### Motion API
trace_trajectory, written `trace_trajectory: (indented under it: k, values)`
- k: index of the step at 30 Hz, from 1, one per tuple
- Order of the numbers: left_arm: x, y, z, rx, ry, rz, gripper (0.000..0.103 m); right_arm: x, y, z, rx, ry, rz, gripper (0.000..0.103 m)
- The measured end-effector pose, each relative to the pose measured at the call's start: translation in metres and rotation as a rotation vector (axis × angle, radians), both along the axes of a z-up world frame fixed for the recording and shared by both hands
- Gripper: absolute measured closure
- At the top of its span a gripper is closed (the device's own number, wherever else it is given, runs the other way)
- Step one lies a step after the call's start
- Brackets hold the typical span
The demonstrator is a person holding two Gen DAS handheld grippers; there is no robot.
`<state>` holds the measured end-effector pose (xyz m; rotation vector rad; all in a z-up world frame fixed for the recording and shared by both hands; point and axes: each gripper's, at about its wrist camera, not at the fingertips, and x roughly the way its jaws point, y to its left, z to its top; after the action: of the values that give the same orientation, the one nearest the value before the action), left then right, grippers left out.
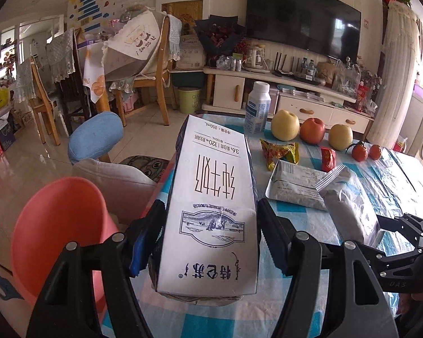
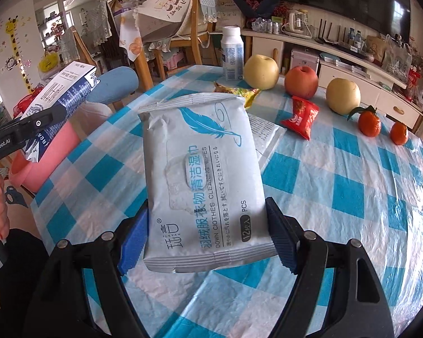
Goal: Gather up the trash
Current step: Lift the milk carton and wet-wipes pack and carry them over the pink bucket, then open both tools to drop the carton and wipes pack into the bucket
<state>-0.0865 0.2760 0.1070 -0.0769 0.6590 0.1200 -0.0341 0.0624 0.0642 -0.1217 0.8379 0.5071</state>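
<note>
Black left gripper [image 1: 210, 242], blue pads [image 1: 143, 249], silver screws

On the checked worktop [image 2: 338, 186] I count three apples: two yellow [image 2: 261, 71] [image 2: 343, 95], one red [image 2: 301, 82]. Two tangerines [image 2: 369, 123] [image 2: 399, 133], one white bottle [image 2: 232, 53], two crumpled snack wrappers [image 2: 299, 117] [image 2: 244, 93], two wipes packs [image 2: 203, 180] [image 2: 268, 135], one milk carton [image 1: 211, 205], and one pink bin [image 1: 56, 231].

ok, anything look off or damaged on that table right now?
Nothing spilled or broken. The litter stands out: a crumpled yellow-green wrapper, a red snack packet and a flat silver pouch lie loose among neatly lined fruit. The milk carton in the left gripper is held with its print upside down; the right gripper holds a wipes pack.
</note>
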Motion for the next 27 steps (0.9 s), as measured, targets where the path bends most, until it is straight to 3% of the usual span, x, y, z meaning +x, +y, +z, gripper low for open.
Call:
trace_trajectory:
  k: [11, 27]
  values:
    - [-0.032, 0.074, 0.008, 0.017, -0.013, 0.149, 0.035, -0.016, 0.081, 0.025, -0.007, -0.034, 0.145, 0.025]
    - [-0.065, 0.176, -0.017, 0.001, 0.032, 0.318, 0.035, -0.030, 0.237, 0.051, -0.110, -0.095, 0.400, 0.025]
